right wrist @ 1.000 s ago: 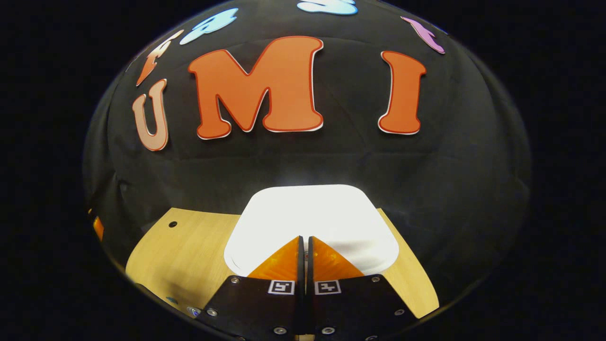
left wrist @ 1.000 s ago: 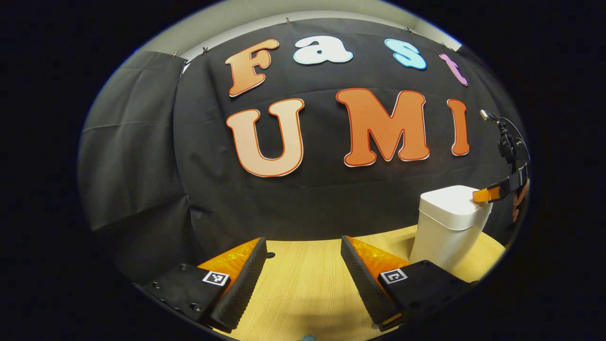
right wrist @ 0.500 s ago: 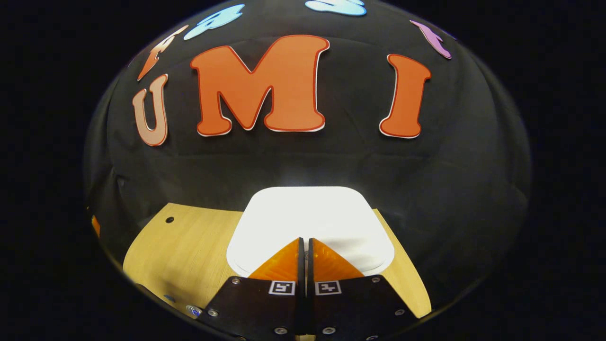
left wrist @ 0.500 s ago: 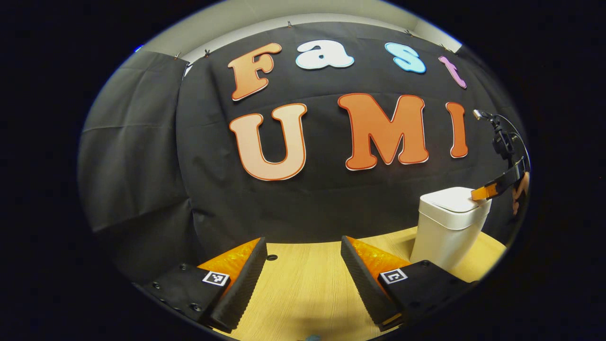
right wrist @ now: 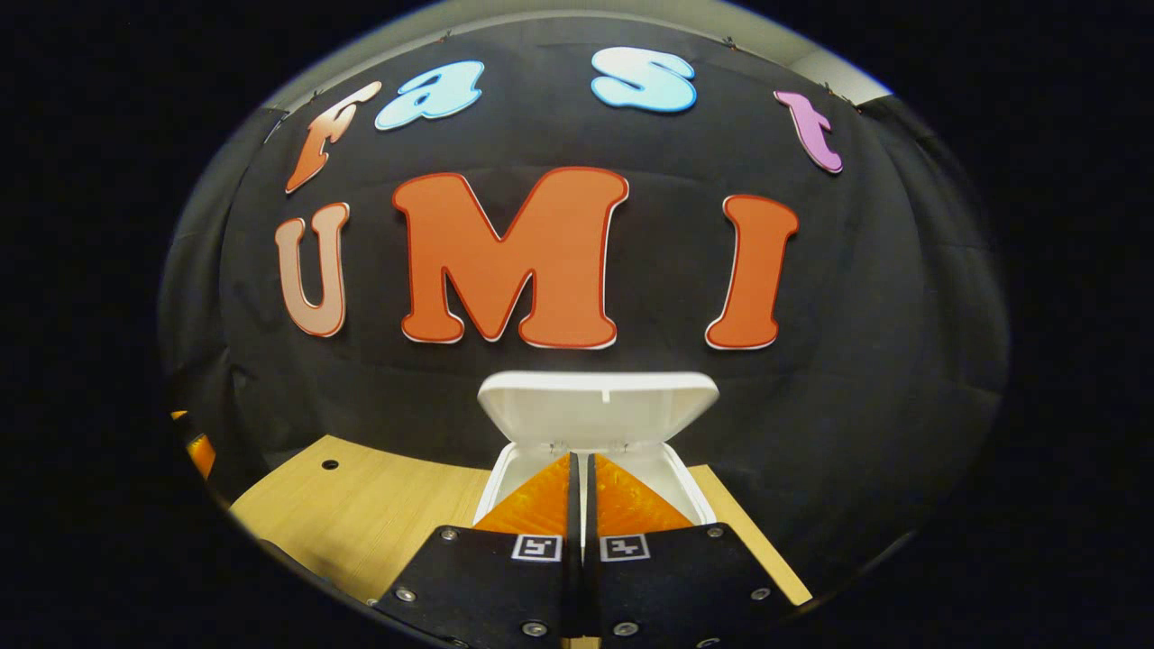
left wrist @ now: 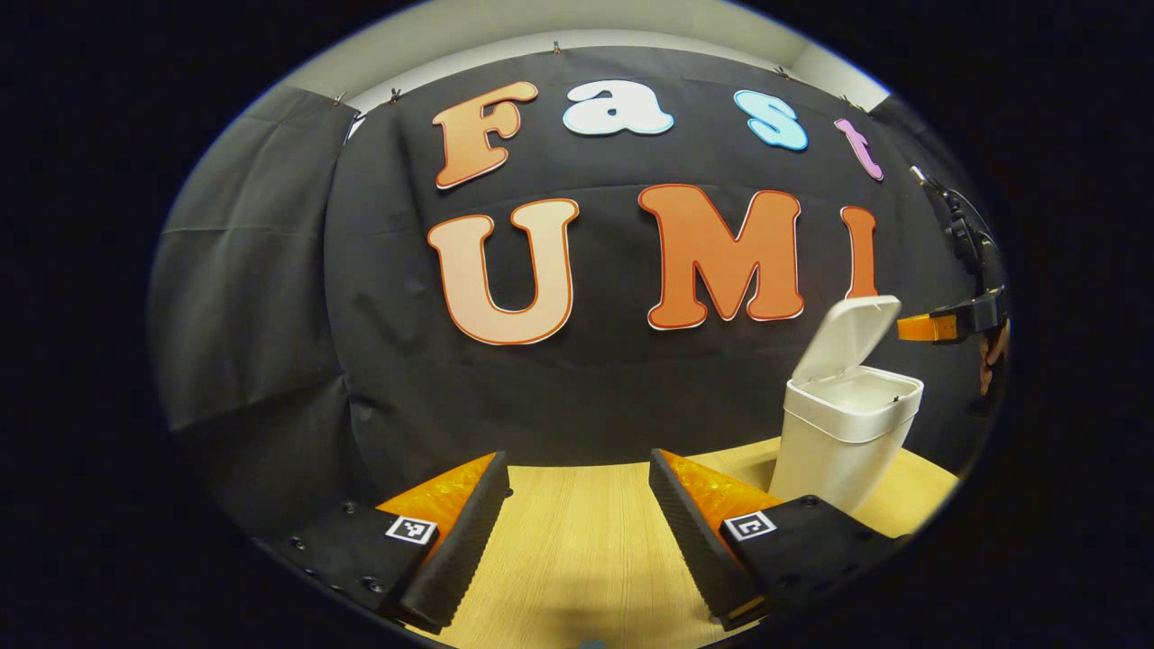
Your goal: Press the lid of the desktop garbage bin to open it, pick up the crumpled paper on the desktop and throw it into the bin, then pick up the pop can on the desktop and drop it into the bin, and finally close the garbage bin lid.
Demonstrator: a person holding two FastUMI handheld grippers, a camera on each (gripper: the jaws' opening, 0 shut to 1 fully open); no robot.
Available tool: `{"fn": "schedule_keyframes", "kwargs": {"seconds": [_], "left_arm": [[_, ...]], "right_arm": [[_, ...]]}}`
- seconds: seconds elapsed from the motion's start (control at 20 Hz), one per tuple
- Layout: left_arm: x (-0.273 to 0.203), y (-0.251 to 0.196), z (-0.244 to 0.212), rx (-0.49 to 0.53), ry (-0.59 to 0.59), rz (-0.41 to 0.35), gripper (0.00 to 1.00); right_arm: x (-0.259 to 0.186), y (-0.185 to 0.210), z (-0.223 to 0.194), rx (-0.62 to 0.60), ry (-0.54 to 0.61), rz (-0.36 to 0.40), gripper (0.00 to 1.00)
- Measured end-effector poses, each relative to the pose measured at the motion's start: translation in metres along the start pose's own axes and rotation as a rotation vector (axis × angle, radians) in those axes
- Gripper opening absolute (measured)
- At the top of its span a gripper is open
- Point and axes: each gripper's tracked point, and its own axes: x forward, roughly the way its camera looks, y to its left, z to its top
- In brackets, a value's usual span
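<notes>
Finds the garbage bin (left wrist: 843, 442) at the right of the left gripper view, standing upright on the wooden table (left wrist: 577, 559), with its lid (left wrist: 847, 338) swung up on the rear hinge and the mouth open. Cannot make out what lies inside. Reads as thin white plastic: probably light, hollow and stiff, smooth enough to slide or tip under a sideways shove. Calls for no grasp at all, by the look of it; suits a push from closed fingertips straight down, on the lid's free edge far from the hinge, so that the body stays put. Places the left gripper (left wrist: 577, 458) at the bottom centre of its own view, fingers spread wide, gripping nothing and with only bare table between them. Places the right gripper (right wrist: 578, 460) at the bottom centre of its own view, fingers pressed together with nothing between, tips aimed at the open mouth below the raised lid (right wrist: 598, 410). Catches that same gripper (left wrist: 920, 326) at the right edge of the left gripper view, just beside the lid and apart from it.
</notes>
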Motion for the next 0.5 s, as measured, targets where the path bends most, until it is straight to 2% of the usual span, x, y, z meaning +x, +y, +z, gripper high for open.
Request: {"fn": "schedule_keyframes", "kwargs": {"seconds": [0.25,0.3,0.35,0.4,0.5], "left_arm": [[0.011,0.000,-0.006,-0.018,0.017,-0.026,1.00],[0.012,0.000,-0.009,-0.021,0.023,-0.028,1.00],[0.014,0.001,-0.011,-0.025,0.031,-0.029,1.00],[0.016,0.002,-0.015,-0.031,0.043,-0.036,1.00],[0.019,-0.001,-0.025,-0.039,0.074,-0.054,1.00]], "right_arm": [[-0.015,0.014,-0.007,-0.012,-0.019,0.017,0.01],[-0.017,0.018,-0.014,-0.021,-0.008,0.023,0.04],[-0.019,0.021,-0.020,-0.034,-0.001,0.031,0.10],[-0.022,0.026,-0.024,-0.047,-0.001,0.041,0.25],[-0.030,0.038,-0.030,-0.060,-0.008,0.070,0.43]]}}
